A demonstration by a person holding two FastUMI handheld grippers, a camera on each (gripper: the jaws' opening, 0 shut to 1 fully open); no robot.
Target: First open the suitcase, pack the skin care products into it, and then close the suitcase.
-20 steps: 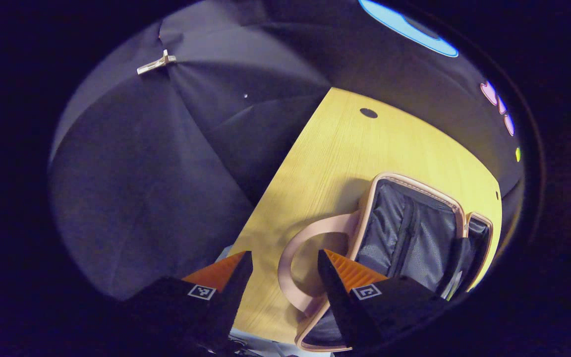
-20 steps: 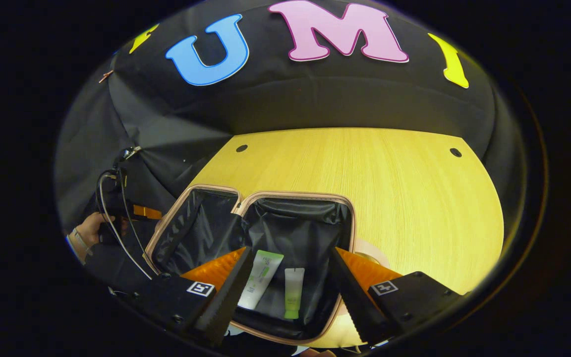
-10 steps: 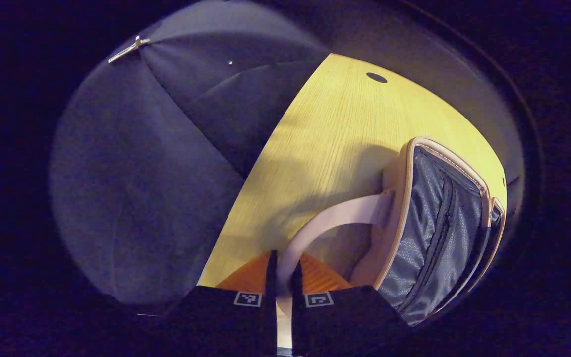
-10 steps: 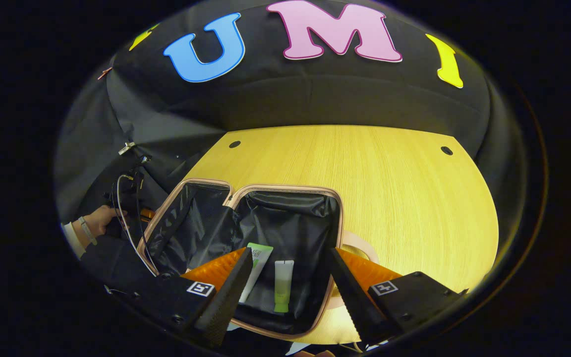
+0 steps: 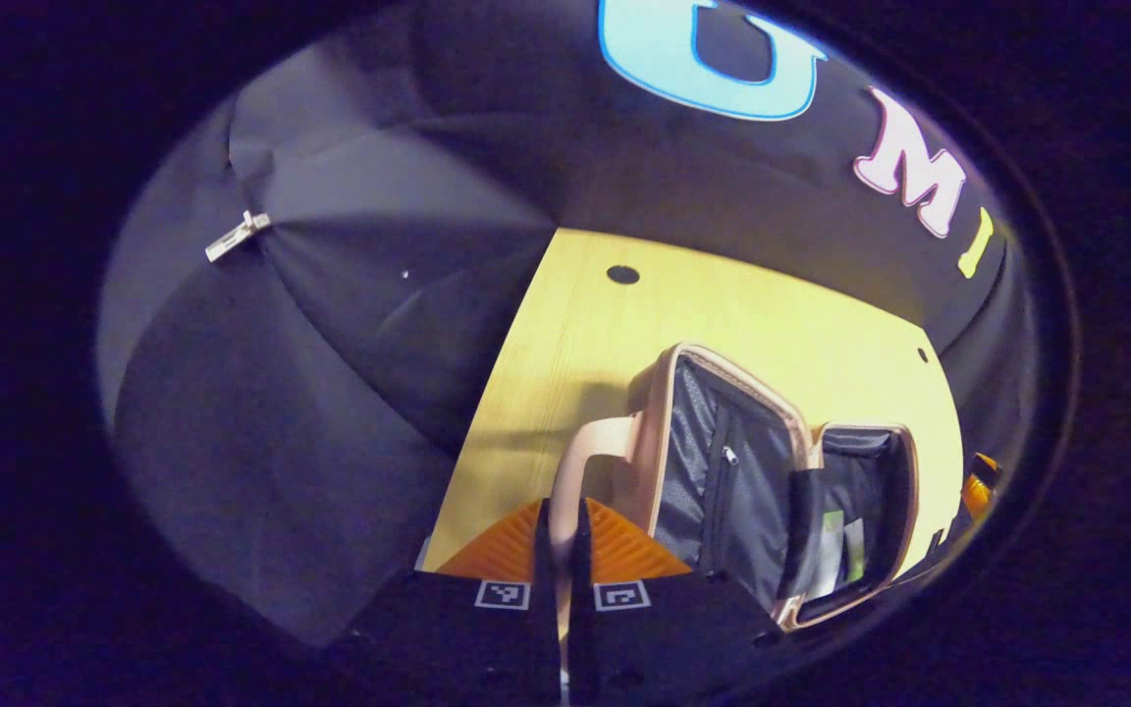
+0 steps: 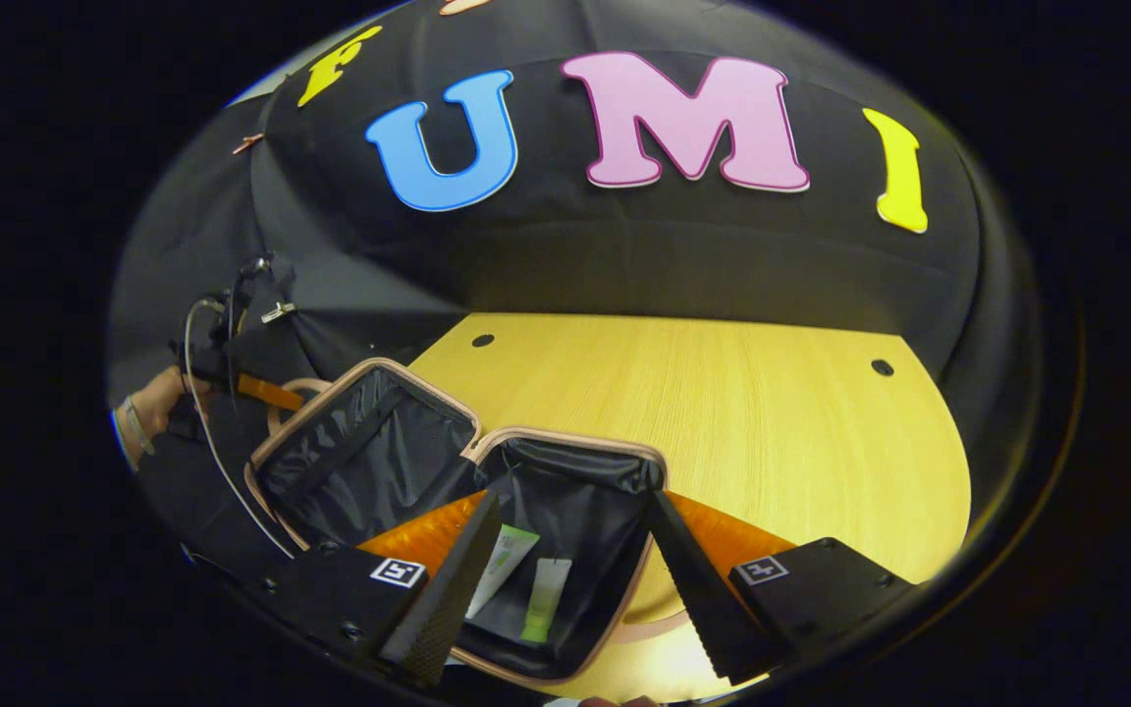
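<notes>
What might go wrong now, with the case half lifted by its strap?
The left gripper pinches only the thin handle, so the lid might slip and drop back. The two tubes lie loose in the suitcase and may shift. The open right gripper hangs over the opening, where the closing lid might hit it.

This is a recording booth, a staged set and not a lived-in room. Black cloth (image 6: 624,255) hangs as the wall on every side, gathered in folds and pinned by a small pale clip (image 5: 237,237). The only furniture is a bare light-wood table (image 6: 772,422) with round cable holes (image 6: 882,367) drilled through its top, like an office desk. Lighting falls on the tabletop while the surrounding drapes stay dim.
</notes>
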